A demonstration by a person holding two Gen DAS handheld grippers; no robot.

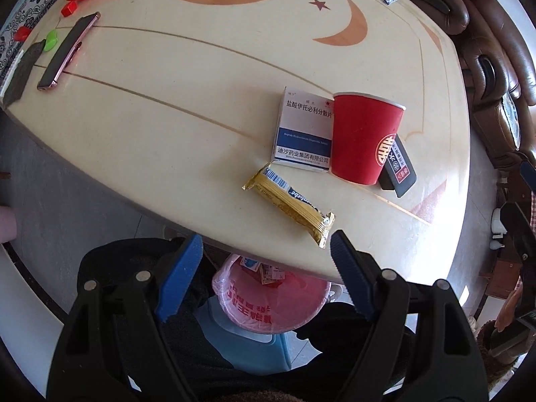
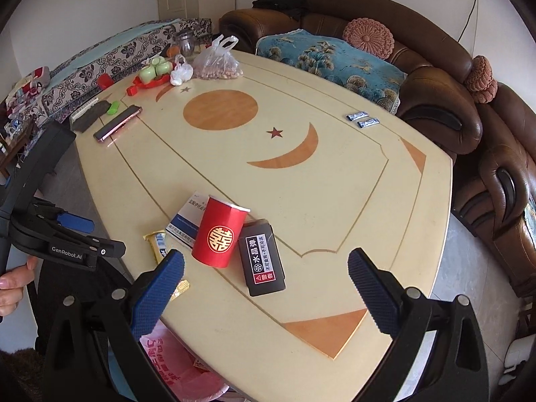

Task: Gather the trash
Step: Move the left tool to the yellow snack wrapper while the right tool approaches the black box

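Note:
A gold snack wrapper [image 1: 288, 202] lies near the table's front edge, just beyond my left gripper [image 1: 266, 244], which is open, empty and points straight down. Behind the wrapper are a white and blue medicine box [image 1: 303, 130], a red paper cup [image 1: 365, 140] and a black box [image 1: 398, 167]. Below the table edge stands a bin lined with a pink bag [image 1: 271, 298] that holds some scraps. My right gripper [image 2: 266, 261] is open and empty, hovering in front of the red cup [image 2: 221, 234] and black box [image 2: 263, 258]. In the right wrist view, the left gripper [image 2: 109, 237] is at the left.
A phone [image 1: 68, 50] and a dark pad lie at the table's far left. Two small sachets [image 2: 363, 119] sit far right, a bag of nuts [image 2: 217, 62] and green cups at the back. A brown sofa [image 2: 435, 107] wraps the table's far and right sides.

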